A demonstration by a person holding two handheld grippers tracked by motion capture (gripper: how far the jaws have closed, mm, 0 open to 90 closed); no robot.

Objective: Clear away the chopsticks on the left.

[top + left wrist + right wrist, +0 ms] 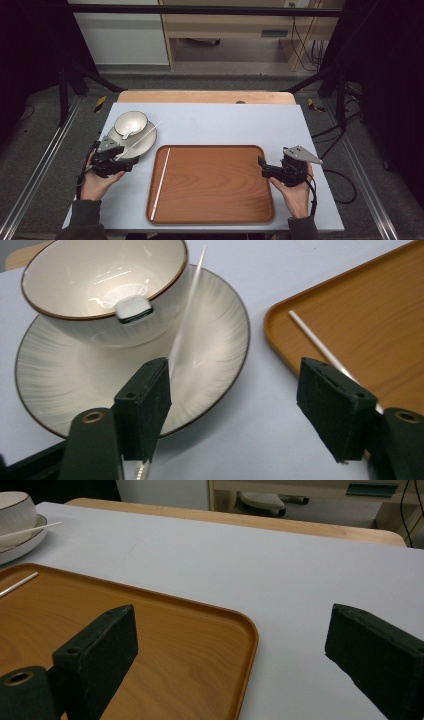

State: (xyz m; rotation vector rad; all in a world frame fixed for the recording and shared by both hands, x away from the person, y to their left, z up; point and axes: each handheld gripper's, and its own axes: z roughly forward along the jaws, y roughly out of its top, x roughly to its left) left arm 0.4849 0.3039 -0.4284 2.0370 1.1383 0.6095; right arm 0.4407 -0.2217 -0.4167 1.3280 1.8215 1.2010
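Observation:
A cream bowl (131, 123) (100, 285) with a brown rim stands on a wide cream plate (145, 146) (215, 340) at the table's left. A small white block (134, 308) sits at the bowl's near rim. One white chopstick (142, 136) (187, 315) lies slanted across the plate, and its near end runs under one jaw of my left gripper (130, 160) (240, 400). That gripper is open at the plate's front edge, pressing on nothing. A second chopstick (161, 182) (315, 340) (17, 586) lies in the wooden tray (210, 146) (150, 645). My right gripper (262, 167) (230, 650) is open and empty at the tray's right edge.
A pale mat (225, 122) covers the wooden table. The tray's middle and right hold nothing. Dark frame posts stand at both sides, and cables trail on the floor at the right.

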